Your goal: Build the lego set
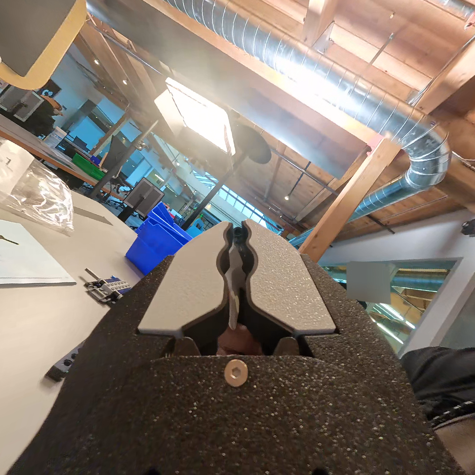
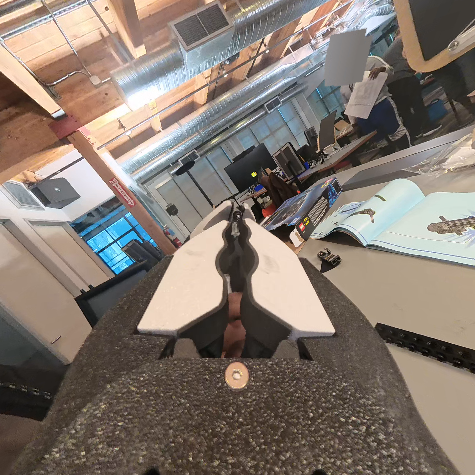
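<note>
Your left gripper (image 1: 237, 232) has its jaws closed on a small black part (image 1: 237, 234), pinched right at the tips. Your right gripper (image 2: 236, 226) has its jaws clamped on a small clear-and-black piece (image 2: 234, 230) at the tips. Both are raised off the counter (image 2: 372, 290), tip to tip.

Timber-beamed ceiling (image 1: 341, 84) with silver ducts (image 1: 295, 64), wooden post (image 2: 110, 177), gridded windows (image 2: 113, 241), grey tables (image 2: 372, 290).

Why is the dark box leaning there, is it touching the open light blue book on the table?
Cannot tell. In the right wrist view the dark box stands right beside the open book, but neither contact nor a gap shows plainly.
</note>
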`<control>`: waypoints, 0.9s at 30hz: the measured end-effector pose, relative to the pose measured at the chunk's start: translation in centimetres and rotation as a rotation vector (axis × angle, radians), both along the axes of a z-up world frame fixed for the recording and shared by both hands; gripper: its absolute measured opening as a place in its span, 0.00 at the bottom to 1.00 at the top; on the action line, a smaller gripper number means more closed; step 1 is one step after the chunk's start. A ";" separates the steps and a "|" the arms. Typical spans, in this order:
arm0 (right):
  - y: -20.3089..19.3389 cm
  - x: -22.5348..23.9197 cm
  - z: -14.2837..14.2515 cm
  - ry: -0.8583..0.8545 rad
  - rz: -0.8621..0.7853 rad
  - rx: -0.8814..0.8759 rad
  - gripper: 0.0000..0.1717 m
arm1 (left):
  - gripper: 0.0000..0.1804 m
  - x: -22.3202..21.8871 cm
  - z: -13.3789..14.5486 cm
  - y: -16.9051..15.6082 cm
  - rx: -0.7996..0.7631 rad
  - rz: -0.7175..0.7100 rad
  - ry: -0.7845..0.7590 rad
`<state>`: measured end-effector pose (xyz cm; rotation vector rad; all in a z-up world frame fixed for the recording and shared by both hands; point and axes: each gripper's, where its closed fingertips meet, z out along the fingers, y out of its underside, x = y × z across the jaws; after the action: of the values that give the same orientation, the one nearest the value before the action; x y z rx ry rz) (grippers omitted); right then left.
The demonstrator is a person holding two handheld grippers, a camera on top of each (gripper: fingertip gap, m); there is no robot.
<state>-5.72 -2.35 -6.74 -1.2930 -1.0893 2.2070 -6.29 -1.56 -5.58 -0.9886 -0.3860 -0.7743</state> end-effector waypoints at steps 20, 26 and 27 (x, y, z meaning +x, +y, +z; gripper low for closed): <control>0.1 0.5 -0.1 0.004 0.034 -0.062 0.03 | 0.04 0.0 -0.1 0.1 -0.015 -0.009 -0.024; 0.0 0.5 -0.2 0.000 0.040 -0.061 0.03 | 0.04 -0.1 -0.1 0.1 -0.021 -0.007 -0.031; 0.0 0.6 -0.2 0.002 0.038 -0.060 0.03 | 0.04 -0.1 -0.2 0.1 -0.024 -0.005 -0.030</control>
<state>-5.16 -2.32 -6.90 -1.3046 -1.0633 2.2849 -6.39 -1.47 -5.74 -1.0012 -0.4199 -0.7916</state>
